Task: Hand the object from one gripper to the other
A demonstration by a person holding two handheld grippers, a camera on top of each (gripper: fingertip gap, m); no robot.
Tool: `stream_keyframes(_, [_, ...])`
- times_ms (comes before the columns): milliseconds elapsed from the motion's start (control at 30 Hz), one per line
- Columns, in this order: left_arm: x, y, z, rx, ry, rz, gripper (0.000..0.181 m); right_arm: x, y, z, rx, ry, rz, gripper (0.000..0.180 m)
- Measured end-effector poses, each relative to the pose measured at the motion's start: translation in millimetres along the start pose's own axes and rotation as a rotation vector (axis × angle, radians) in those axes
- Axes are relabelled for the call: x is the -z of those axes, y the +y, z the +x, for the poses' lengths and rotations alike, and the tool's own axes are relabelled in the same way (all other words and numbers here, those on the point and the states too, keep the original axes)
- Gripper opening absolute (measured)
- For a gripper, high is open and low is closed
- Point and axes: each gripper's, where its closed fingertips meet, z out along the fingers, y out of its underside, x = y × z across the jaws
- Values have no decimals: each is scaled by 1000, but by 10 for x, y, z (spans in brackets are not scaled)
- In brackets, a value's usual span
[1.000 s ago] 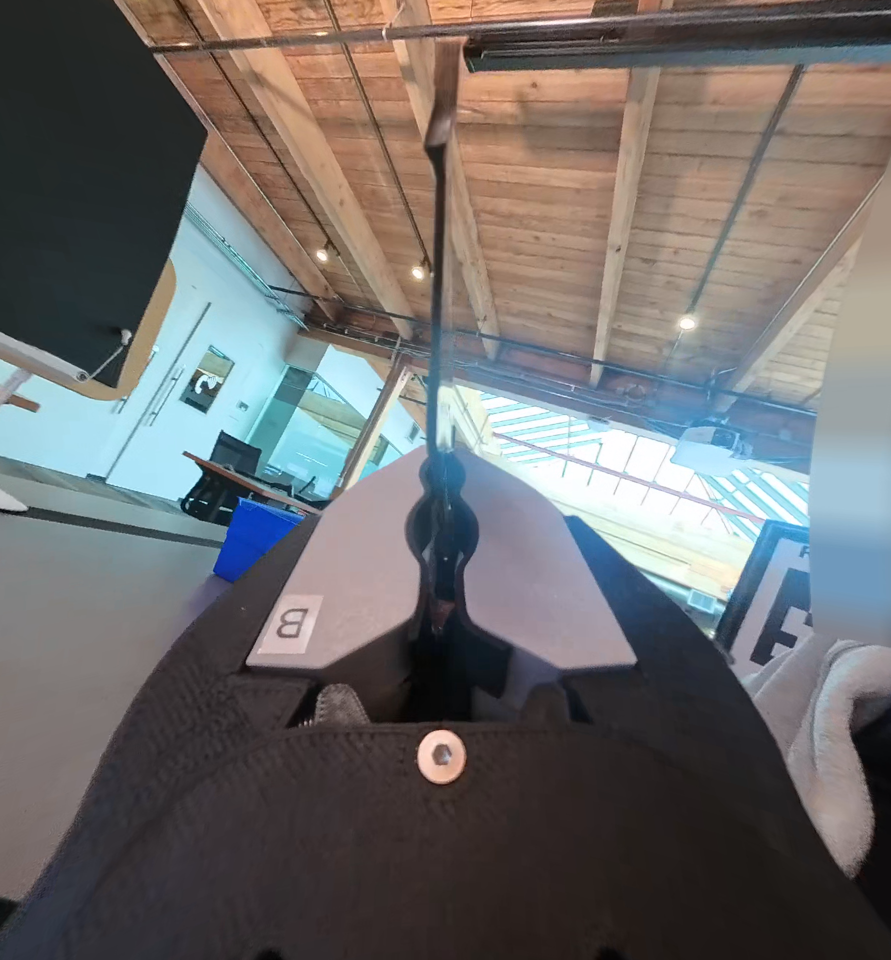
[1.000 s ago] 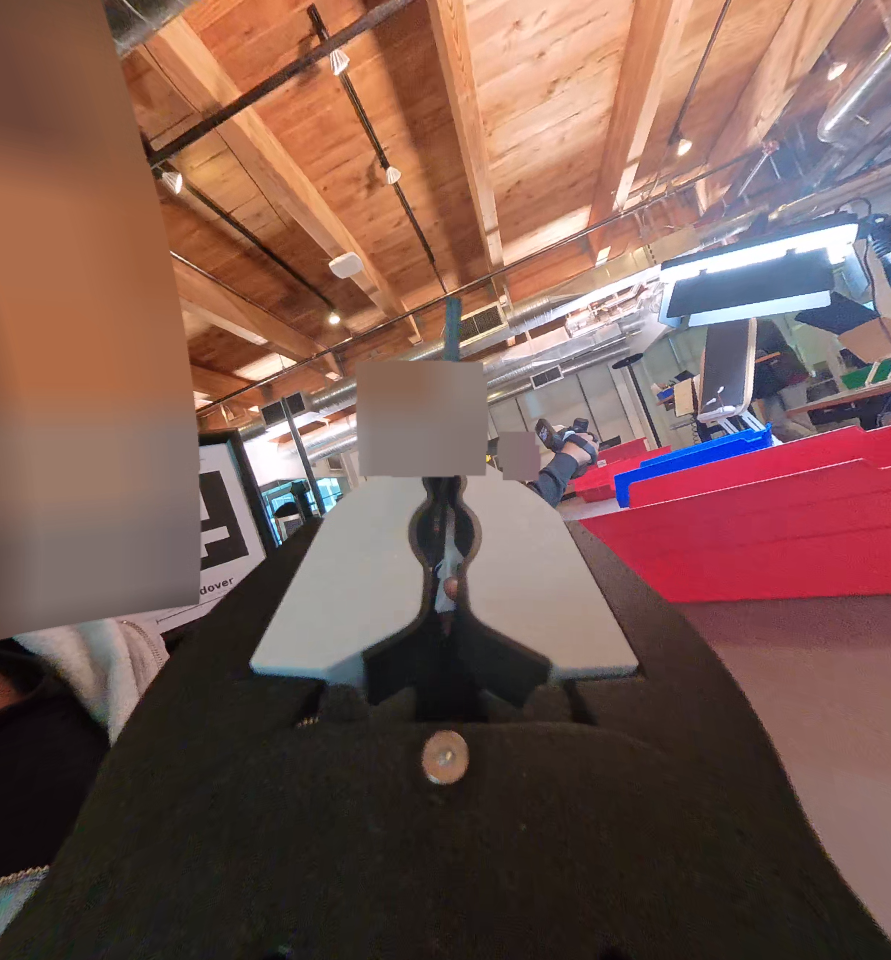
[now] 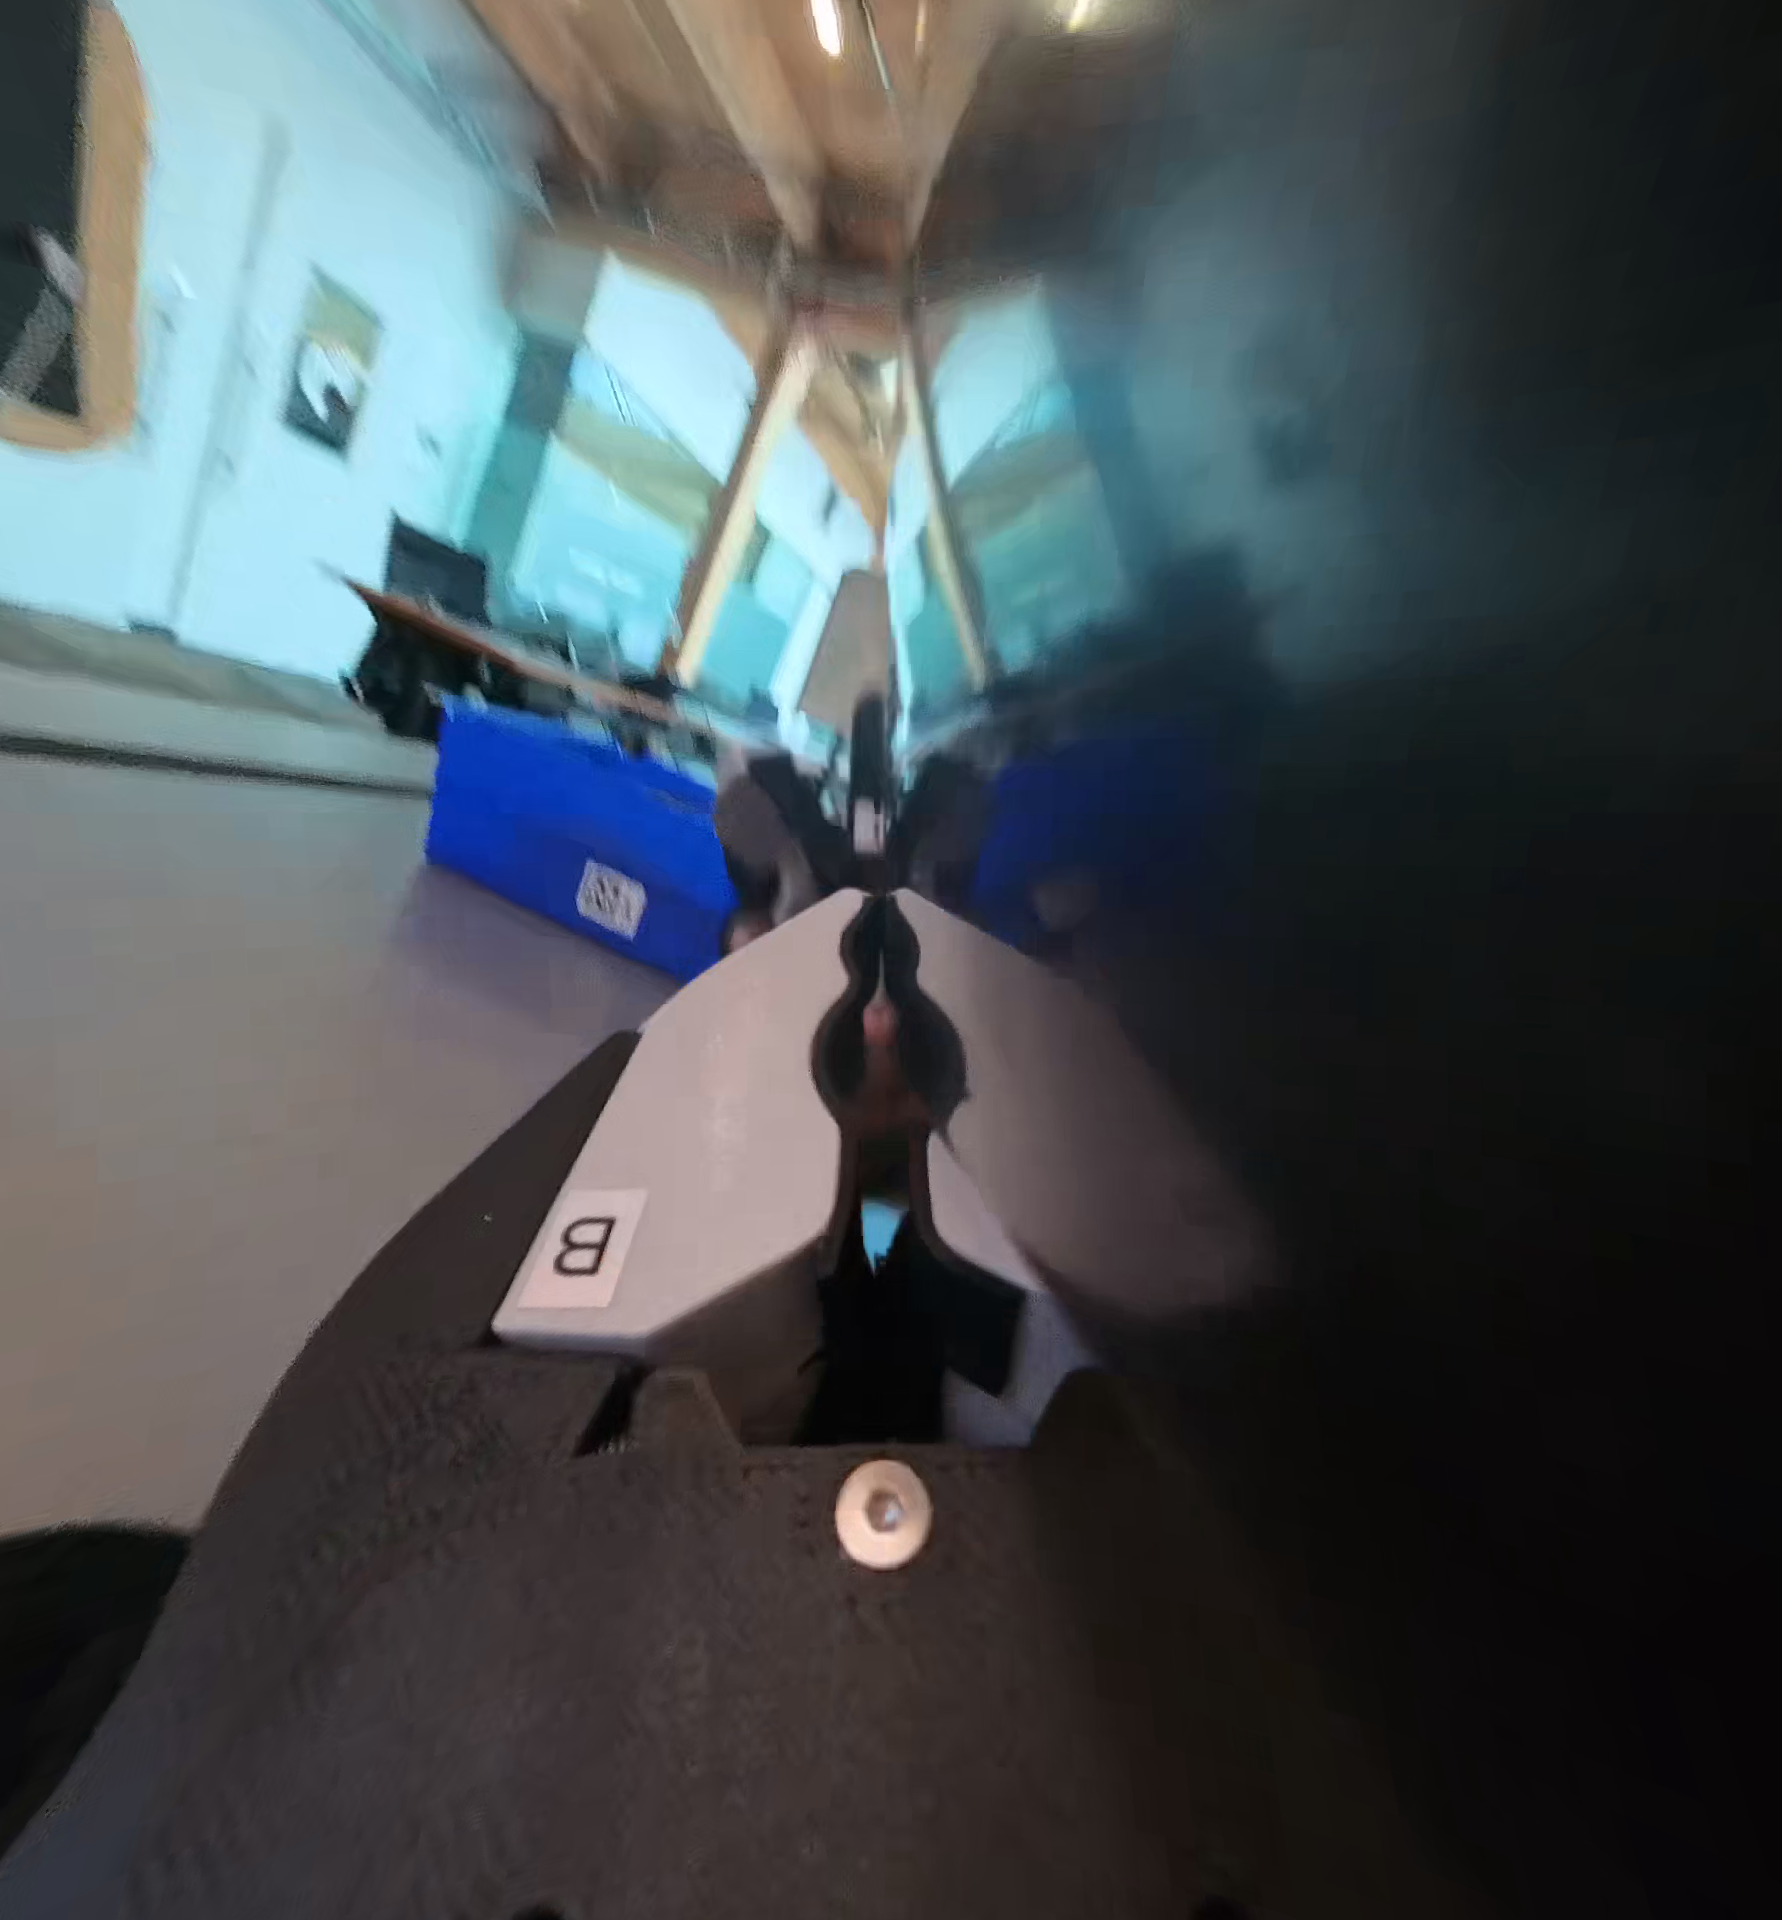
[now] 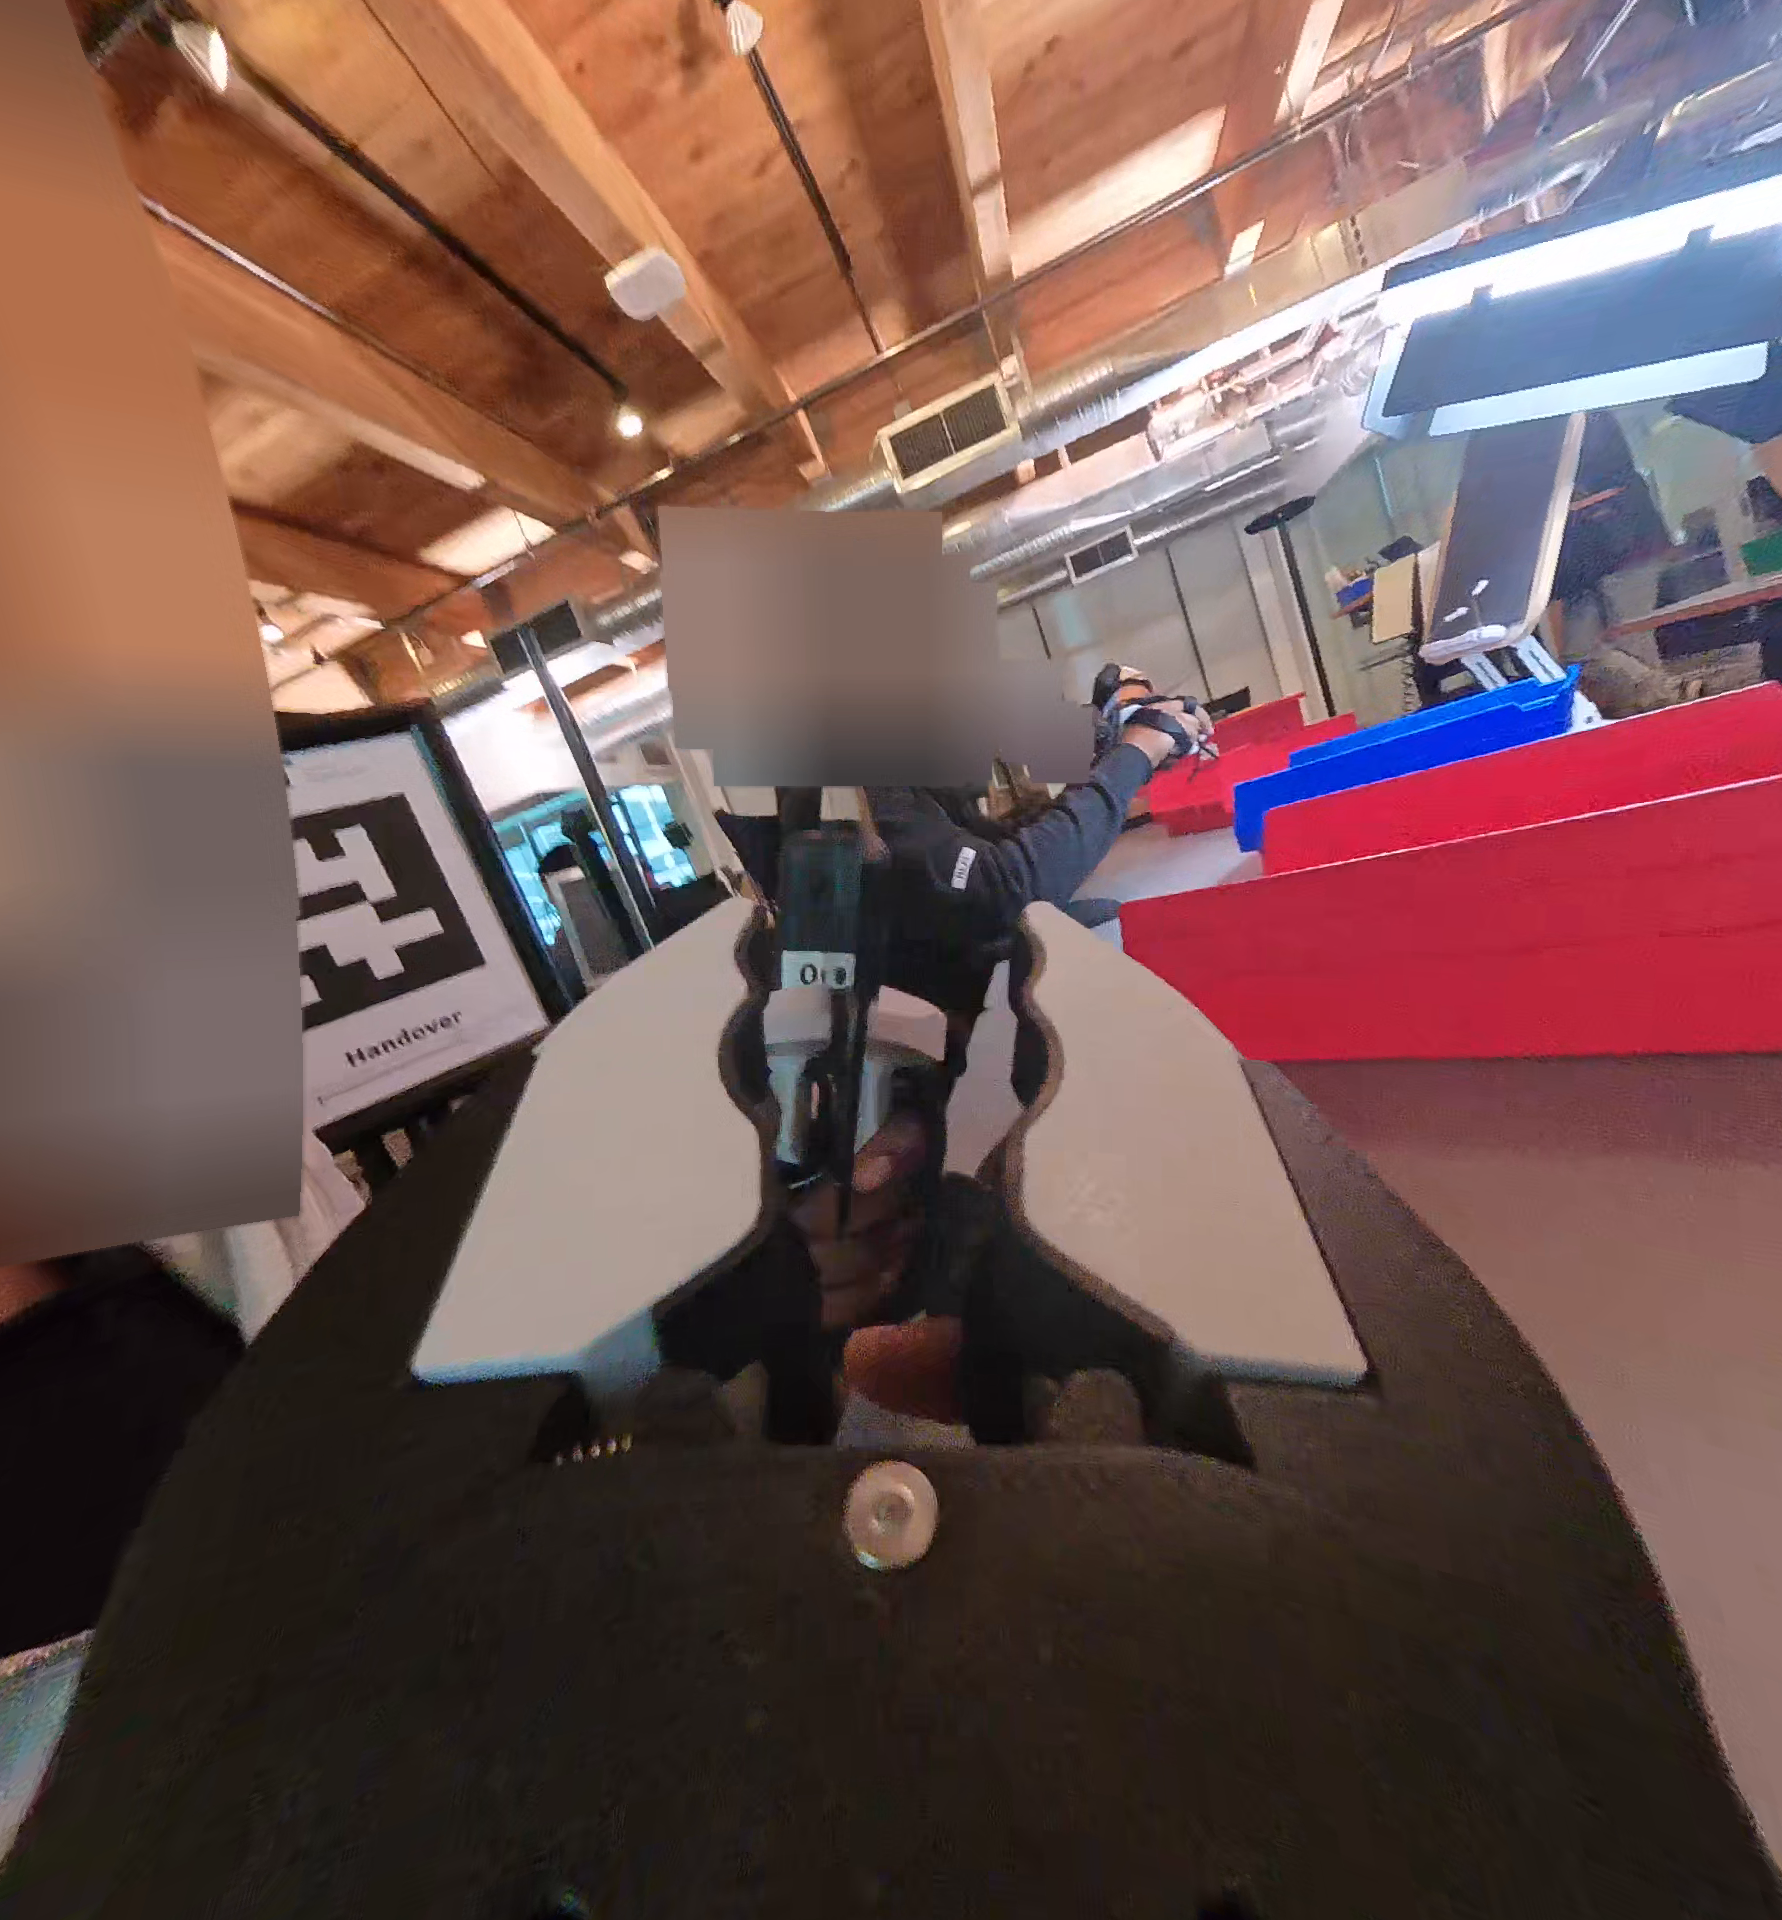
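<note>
My left gripper (image 3: 874, 909) is shut, and a thin dark tool (image 3: 866, 748) sticks out past its tips, seen edge-on; this view is motion-blurred. My right gripper (image 4: 887, 914) is open with its grey fingers (image 4: 638, 1122) spread wide. The dark tool (image 4: 814, 894), with a small white label, stands upright between them near the tips and touches neither finger. Below it, through the gap, are pale gripper parts, black cables and a hand (image 4: 876, 1195). The two grippers seem to face each other closely.
A blue bin (image 3: 575, 831) sits on the grey table (image 3: 139, 987). A dark blur (image 3: 1541, 935) fills the right of the left wrist view. Red bins (image 4: 1489, 914) and a blue bin (image 4: 1406, 748) stand at right, a framed marker sign (image 4: 388, 914) at left, and a person (image 4: 1032, 842) behind. Less than 4 cm separates the two grippers' tips.
My right gripper was shut and has opened wide. The left gripper has swung down from pointing at the ceiling to level and is moving fast, with the tool now between the right fingers.
</note>
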Motion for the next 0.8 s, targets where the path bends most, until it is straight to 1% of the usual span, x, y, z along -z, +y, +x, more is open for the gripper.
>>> stream_keyframes(67, [55, 190, 36, -7, 22, -178, 0, 29, -16, 1, 88, 23, -82, 51])
stream_keyframes(100, [88, 292, 47, -17, 26, -265, 0, 37, 19, -27, 128, 11, -143, 50])
stream_keyframes(167, [138, 456, 41, -50, 15, -393, 1, 52, 221, -106, 178, -38, -315, 41])
stream_keyframes(200, [146, 510, 50, -62, 20, -430, 1, 67, 369, -153, 189, -73, -413, 29])
stream_keyframes(233, [146, 546, 67, -67, 31, -451, 1, 84, 507, -199, 202, -110, -497, 2])
stream_keyframes(267, [149, 556, 56, -73, 25, -456, 0, 85, 575, -221, 209, -123, -532, 2])
stream_keyframes(333, [120, 463, 6, -76, 0, -380, 2, 64, 545, -185, 190, -94, -503, 2])
stream_keyframes(367, [92, 380, -5, -65, -3, -314, 7, 48, 490, -172, 165, -86, -458, 1])
stream_keyframes(433, [36, 238, -51, -51, -28, -188, 27, 20, 353, -143, 99, -74, -328, 2])
stream_keyframes(500, [-40, 224, -22, -61, -17, -112, 29, 3, 214, -99, 33, -57, -177, 1])
stream_keyframes(533, [-83, 247, -3, -72, -10, -92, 28, 0, 167, -88, 4, -58, -118, 1])
stream_keyframes(567, [-115, 247, 1, -88, -13, -64, 12, -3, 140, -80, -19, -60, -78, 2])
stream_keyframes(600, [-131, 224, -6, -101, -24, -30, 2, -8, 131, -77, -35, -60, -52, 2])
stream_keyframes(667, [-118, 219, -7, -87, -18, -38, 1, -18, 126, -83, -57, -64, -33, 1])
stream_keyframes(733, [-55, 236, -2, -69, -5, -103, 1, -16, 175, -97, -62, -72, -95, 4])
stream_keyframes(800, [40, 274, 21, -69, 11, -190, 1, 15, 250, -141, -49, -103, -215, 20])
